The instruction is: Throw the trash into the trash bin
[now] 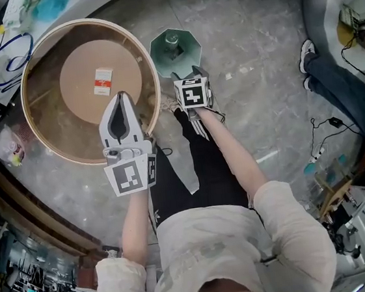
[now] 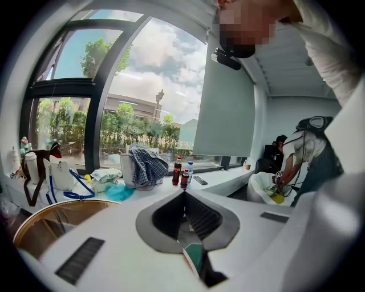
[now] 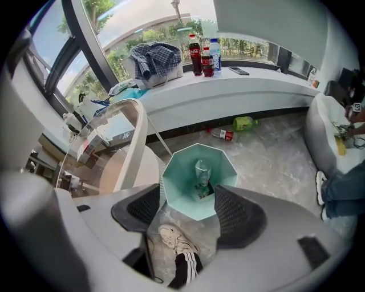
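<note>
1. The trash bin [image 3: 178, 191] is a teal eight-sided tub, smooth like plastic. It sits on the grey marbled floor [image 1: 256, 48], just beside the round bench [image 1: 37, 135].
2. Inside the bin is a clear plastic bottle [image 3: 202, 170], roughly upright, with some small scrap under it that I can't make out.
3. The bench has a pale wooden hoop rim and a see-through top, with a round wooden disc lower down. A small white-and-red carton [image 1: 102, 81] is there, but I can't tell which level it's on.
4. The left gripper [image 2: 183, 193] is over the bench's near edge, jaws pressed together at the tips and gripping nothing.
5. The right gripper [image 3: 191, 206] hangs above the bin with its jaws wide apart, ribbed black pads, empty.
6. A green bottle [image 3: 244, 122] and a cola bottle [image 3: 220, 134] lie on their sides on the floor by the white ledge.
</note>
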A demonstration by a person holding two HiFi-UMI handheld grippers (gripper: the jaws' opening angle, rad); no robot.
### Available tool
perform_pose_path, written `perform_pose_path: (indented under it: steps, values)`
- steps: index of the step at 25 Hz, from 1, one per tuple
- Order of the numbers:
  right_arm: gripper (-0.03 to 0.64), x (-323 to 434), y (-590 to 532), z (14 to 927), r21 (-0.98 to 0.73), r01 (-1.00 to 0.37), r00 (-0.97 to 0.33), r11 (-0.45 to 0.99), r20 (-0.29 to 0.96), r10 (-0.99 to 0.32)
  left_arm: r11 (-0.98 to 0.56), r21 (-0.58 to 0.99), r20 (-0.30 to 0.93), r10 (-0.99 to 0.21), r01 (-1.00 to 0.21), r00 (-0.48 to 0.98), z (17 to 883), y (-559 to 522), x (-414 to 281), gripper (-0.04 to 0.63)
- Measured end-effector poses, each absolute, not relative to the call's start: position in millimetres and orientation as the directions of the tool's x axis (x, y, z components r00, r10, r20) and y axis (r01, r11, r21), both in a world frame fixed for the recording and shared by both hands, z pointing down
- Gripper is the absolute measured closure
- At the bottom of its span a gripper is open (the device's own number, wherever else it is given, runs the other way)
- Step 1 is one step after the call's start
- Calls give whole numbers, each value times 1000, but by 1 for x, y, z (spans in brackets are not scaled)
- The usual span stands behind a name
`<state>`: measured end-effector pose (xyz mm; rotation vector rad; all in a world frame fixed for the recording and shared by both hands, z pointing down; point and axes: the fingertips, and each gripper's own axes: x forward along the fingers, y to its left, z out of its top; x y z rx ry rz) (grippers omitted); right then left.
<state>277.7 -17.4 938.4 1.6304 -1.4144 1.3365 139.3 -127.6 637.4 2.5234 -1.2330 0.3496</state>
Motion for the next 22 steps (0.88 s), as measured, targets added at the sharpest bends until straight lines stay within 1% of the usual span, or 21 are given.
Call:
perform_pose_path:
  steps: [4, 7, 9, 11, 12, 13, 14, 17, 19, 22]
  values:
    - [324, 280, -27, 916, -166, -955, -64, -246, 925, -374, -582, 169, 321, -731, -795, 603, 624, -130, 140, 584]
    - [324, 280, -35, 885, -160, -965, -64, -209, 913, -403, -581, 173, 286, -743, -796, 605, 607, -134, 139, 584]
    - [324, 277, -43, 855, -167, -971, -76, -174, 896, -437, -569, 177, 259, -761, -803, 595, 588, -136, 135, 584]
    - [330, 279, -60, 817, -156, -976, -62, -149, 864, -500, -557, 173, 221, -782, -812, 583, 564, -140, 129, 584]
    - [376, 284, -72, 794, -135, -979, -33, -151, 840, -541, -551, 168, 196, -794, -817, 575, 551, -143, 127, 584]
    - [505, 291, -86, 769, -107, -981, 9, -163, 811, -584, -544, 162, 169, -807, -824, 566, 538, -147, 123, 584]
    - [603, 297, -99, 740, -84, -980, 49, -180, 776, -629, -534, 156, 143, -820, -831, 554, 524, -149, 119, 584]
    - [603, 299, -129, 644, -82, -977, 99, -197, 642, -760, -493, 146, 90, -857, -858, 508, 478, -152, 101, 584]
    - [603, 289, -146, 580, -102, -981, 84, -166, 548, -832, -470, 138, 51, -876, -872, 480, 446, -152, 88, 584]
    - [603, 263, -172, 489, -103, -992, 26, -74, 404, -915, -431, 119, -26, -902, -895, 431, 398, -159, 67, 584]
